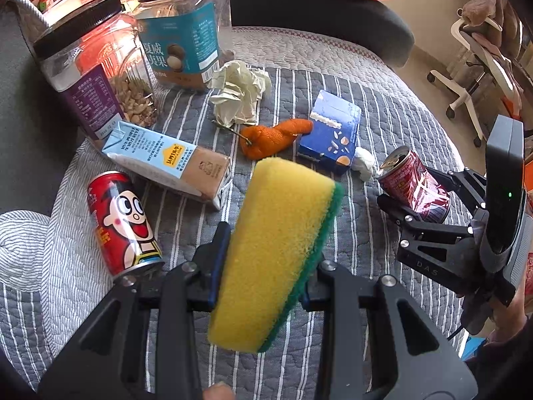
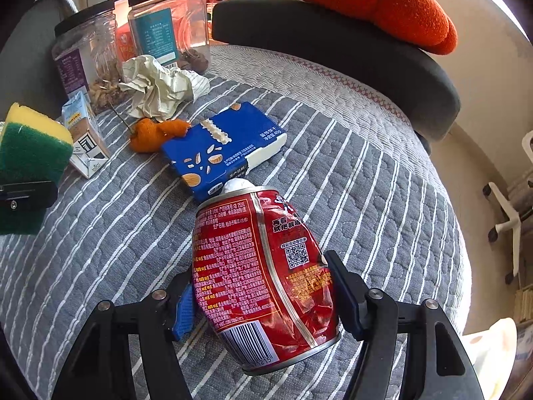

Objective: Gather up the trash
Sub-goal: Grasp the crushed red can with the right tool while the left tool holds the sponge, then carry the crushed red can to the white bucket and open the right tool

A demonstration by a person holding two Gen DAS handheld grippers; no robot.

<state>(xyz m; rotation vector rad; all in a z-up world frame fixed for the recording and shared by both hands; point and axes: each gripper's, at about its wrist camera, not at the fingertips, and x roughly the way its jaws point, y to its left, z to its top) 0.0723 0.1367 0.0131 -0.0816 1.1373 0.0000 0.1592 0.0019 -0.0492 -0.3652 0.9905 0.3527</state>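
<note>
Right wrist view: your right gripper (image 2: 263, 303) clamps a dented red drink can (image 2: 266, 276) above the grey striped quilt (image 2: 366, 180); your left gripper (image 1: 265, 273) clamps a yellow-and-green sponge (image 1: 279, 246)

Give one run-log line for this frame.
left tongs: shut on sponge | right tongs: shut on dented can | both above striped quilt
</note>
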